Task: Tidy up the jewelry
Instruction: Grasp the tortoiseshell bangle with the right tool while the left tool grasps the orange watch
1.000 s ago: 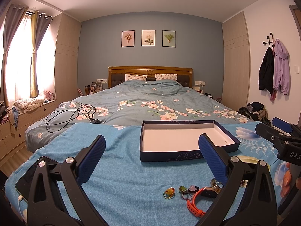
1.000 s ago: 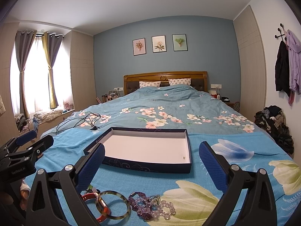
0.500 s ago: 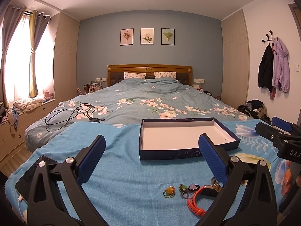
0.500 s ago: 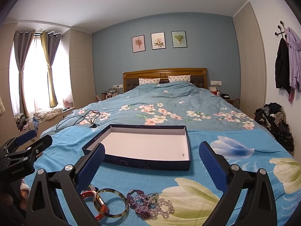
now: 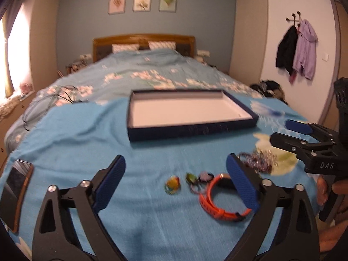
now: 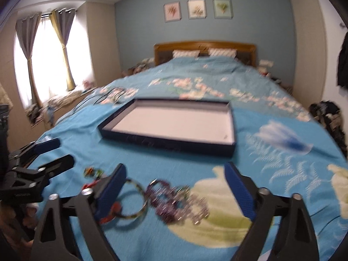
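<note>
We see bed [image 5: 87,134] under blue floral cover; on it our navy tray [image 5: 191,117], phone [image 5: 17,191], orange watch [image 5: 219,204], rings [image 5: 191,180], bangle [image 6: 132,202], beaded bracelets [image 6: 176,202], black cable [image 5: 54,100].

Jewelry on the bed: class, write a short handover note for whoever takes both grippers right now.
Left gripper: open, jaws just narrowing, holding nothing, above the small rings and orange watch.
Right gripper: open, jaws just narrowing, holding nothing, above the bangle and bead bracelets.
Box: beyond the jewelry on the blue blanket, nothing in it.
Done: nothing moved into the box.
Left: put every piece in the box.
</note>
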